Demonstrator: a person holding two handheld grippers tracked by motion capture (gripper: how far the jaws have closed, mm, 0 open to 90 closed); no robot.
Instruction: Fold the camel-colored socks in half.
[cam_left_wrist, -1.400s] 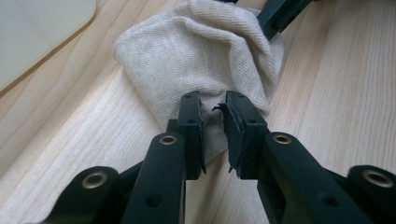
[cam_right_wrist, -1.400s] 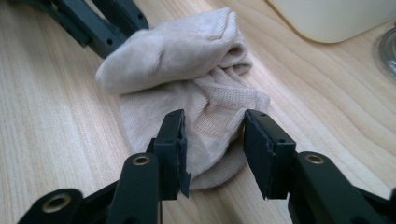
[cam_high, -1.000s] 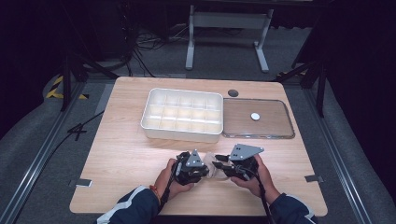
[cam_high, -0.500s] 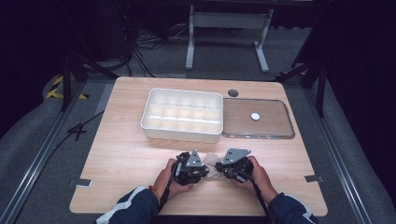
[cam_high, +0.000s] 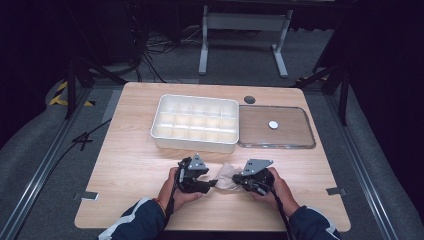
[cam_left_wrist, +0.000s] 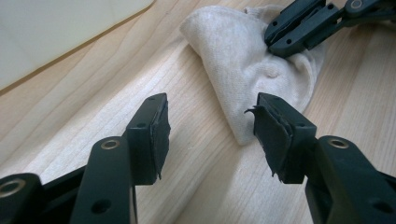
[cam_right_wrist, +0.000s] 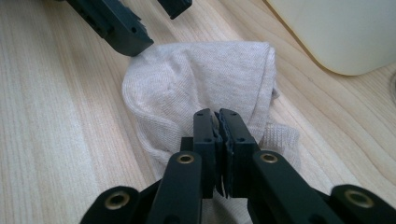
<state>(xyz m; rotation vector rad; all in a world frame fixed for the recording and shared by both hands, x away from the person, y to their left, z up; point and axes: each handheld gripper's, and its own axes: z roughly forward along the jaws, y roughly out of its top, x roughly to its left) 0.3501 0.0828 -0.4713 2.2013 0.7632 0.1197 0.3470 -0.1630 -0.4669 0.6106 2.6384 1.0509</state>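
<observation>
Fingers (cam_right_wrist: 219, 122) on soft ribbed sock (cam_right_wrist: 205, 79)

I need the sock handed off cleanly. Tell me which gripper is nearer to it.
Right. The right gripper is shut on the sock, pinching its fabric. The left gripper has just been opening; it sits beside the sock's edge with nothing between its jaws.

Left gripper (cam_high: 207, 183): black body with a grey three-cornered plate on top at 12 o'clock; brass-coloured rivets at the link joints; dark rubber pads (cam_left_wrist: 161, 135), the pad at 3 o'clock frayed along its edge. Right gripper (cam_high: 239, 181): same black build, same grey plate, brass rivets, small screw holes near the tips. Black cable at 6 o'clock. Person's dark blue sleeves (cam_high: 137, 222).
</observation>
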